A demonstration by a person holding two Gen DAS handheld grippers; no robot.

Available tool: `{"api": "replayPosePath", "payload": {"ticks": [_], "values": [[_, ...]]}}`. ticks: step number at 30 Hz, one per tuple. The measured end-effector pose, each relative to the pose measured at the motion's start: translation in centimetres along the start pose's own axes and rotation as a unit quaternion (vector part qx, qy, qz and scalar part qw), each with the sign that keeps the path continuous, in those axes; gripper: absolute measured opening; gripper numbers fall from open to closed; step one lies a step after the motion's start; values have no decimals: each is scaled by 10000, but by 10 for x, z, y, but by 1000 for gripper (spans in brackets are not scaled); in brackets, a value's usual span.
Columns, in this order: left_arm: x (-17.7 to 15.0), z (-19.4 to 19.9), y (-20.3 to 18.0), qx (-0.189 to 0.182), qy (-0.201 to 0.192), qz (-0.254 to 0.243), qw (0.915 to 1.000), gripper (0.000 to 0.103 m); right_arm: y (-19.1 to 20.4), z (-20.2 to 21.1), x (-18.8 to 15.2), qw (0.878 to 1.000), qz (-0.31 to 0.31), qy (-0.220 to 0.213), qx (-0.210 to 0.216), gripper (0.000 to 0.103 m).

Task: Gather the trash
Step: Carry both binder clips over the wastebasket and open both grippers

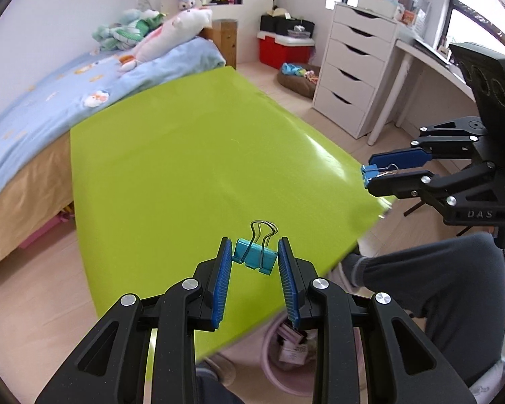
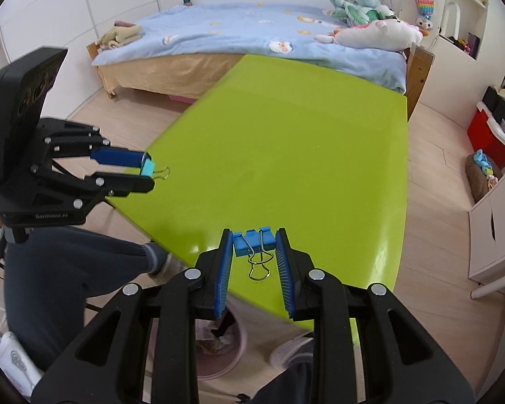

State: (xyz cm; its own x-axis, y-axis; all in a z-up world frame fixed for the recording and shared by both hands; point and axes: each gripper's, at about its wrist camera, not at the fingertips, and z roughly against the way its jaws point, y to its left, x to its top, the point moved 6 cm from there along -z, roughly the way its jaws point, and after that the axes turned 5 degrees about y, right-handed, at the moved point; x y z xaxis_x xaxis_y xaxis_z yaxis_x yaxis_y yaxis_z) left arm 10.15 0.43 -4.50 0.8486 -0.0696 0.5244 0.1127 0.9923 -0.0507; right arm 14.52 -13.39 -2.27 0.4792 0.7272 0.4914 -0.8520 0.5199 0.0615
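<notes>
My left gripper (image 1: 255, 252) is shut on a light-blue binder clip (image 1: 254, 258), held above the near edge of the green table (image 1: 185, 155). My right gripper (image 2: 254, 240) is shut on a second blue binder clip (image 2: 254, 241), its wire handles pointing back at the camera. Each gripper shows in the other view: the right gripper (image 1: 367, 175) with its clip (image 1: 369, 172) at the table's right edge, the left gripper (image 2: 149, 168) with its clip (image 2: 148, 167) at the table's left edge. A pink trash bin (image 2: 219, 346) with paper scraps stands on the floor below, also showing in the left wrist view (image 1: 286, 353).
A bed (image 1: 50, 101) with blue bedding and plush toys stands beyond the table. A white drawer unit (image 1: 353, 67) and desk stand at the right, with a red box (image 1: 282, 50) and brown basket (image 1: 299, 79) on the floor. The person's legs (image 1: 431, 282) are beside the bin.
</notes>
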Motion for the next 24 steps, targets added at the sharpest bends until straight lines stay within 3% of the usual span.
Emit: {"api": "replayPosePath", "payload": {"ticks": [9, 15, 22, 24], "values": [[-48, 39, -40, -136, -255, 92, 9995, 28, 49, 36, -58, 9993, 16, -143, 350, 26], [-81, 48, -50, -155, -251, 270, 9992, 28, 78, 32, -90, 9976, 11, 29, 695, 26], [-98, 52, -54, -268, -223, 426, 9985, 28, 92, 23, -102, 9958, 46, 171, 898, 27], [-98, 52, -55, -283, -220, 415, 9985, 28, 91, 21, -101, 9956, -5, 179, 918, 49]]}}
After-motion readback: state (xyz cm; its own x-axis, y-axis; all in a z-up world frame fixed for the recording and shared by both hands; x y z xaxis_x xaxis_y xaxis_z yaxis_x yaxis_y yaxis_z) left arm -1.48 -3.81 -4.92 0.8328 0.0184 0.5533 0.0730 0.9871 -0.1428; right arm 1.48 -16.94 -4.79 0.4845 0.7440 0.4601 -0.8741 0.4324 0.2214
